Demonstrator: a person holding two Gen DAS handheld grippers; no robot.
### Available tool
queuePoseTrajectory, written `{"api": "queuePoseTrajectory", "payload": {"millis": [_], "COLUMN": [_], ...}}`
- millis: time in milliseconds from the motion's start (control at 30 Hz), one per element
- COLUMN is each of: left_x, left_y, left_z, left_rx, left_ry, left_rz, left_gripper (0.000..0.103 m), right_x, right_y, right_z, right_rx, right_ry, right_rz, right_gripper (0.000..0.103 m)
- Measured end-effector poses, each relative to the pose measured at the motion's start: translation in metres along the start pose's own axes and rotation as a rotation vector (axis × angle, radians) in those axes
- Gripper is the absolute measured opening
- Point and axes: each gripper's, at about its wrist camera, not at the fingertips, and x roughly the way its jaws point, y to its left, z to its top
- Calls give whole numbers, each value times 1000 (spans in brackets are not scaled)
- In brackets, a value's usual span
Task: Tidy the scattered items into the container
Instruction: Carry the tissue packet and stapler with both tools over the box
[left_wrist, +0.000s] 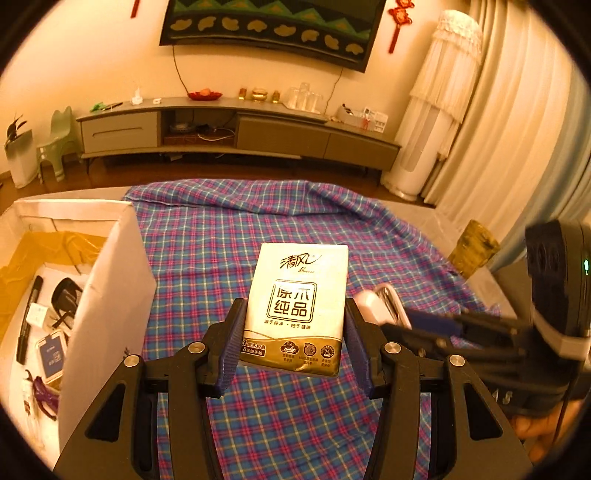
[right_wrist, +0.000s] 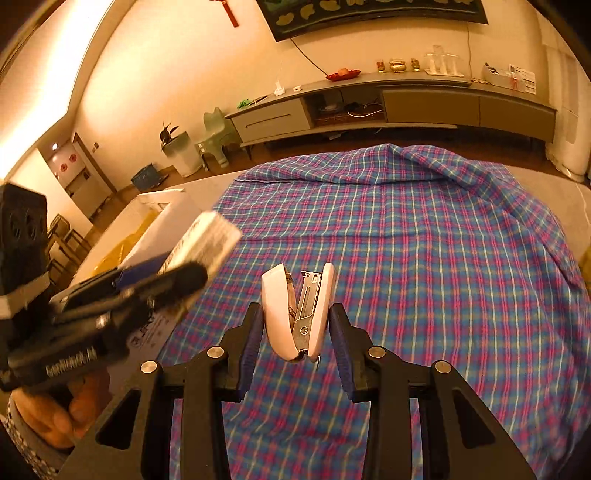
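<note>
My left gripper (left_wrist: 295, 314) is shut on a white and gold tissue pack (left_wrist: 299, 302) and holds it above the plaid cloth (left_wrist: 229, 236), just right of the white box (left_wrist: 110, 280). The box holds a black marker (left_wrist: 29, 317), sunglasses (left_wrist: 66, 299), a blue card (left_wrist: 51, 354) and a purple item (left_wrist: 42, 395). My right gripper (right_wrist: 297, 317) is shut on a pink and white stapler (right_wrist: 295, 314), held above the cloth (right_wrist: 424, 240). The right gripper with the stapler also shows at the right of the left wrist view (left_wrist: 384, 306). The left gripper with the tissue pack shows blurred in the right wrist view (right_wrist: 199, 247).
A yellow cloth (left_wrist: 44, 251) lines the box's far end. A brown-green object (left_wrist: 474, 251) stands at the table's right edge. A TV cabinet (left_wrist: 236, 129), a green stool (left_wrist: 59, 144) and a white floor unit (left_wrist: 432, 122) stand beyond the table.
</note>
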Motion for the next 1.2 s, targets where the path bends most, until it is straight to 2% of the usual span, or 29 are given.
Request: {"api": "queuePoseTrajectory", "payload": {"millis": [367,567,867,1200], "left_x": [-48,-70,-111,-141], "left_y": [15,25,53,86], "left_z": [-6,-15,-39,-33], "left_rx": [-71,-111,-185,-253], "left_ry": [-72,-106,-159,-242], "left_rz": [-50,-62,-78,-78], "left_gripper": [53,53,53,53], "right_x": [-51,-71,-86,-91], "right_y": [43,59,86,136], "right_z": [-38,-51,-55,-50], "right_rx": [16,17,-1,-81], "right_ry": [-71,-80,-92,-101], "right_rz": [29,37,65,114], "right_gripper": [38,38,38,38]}}
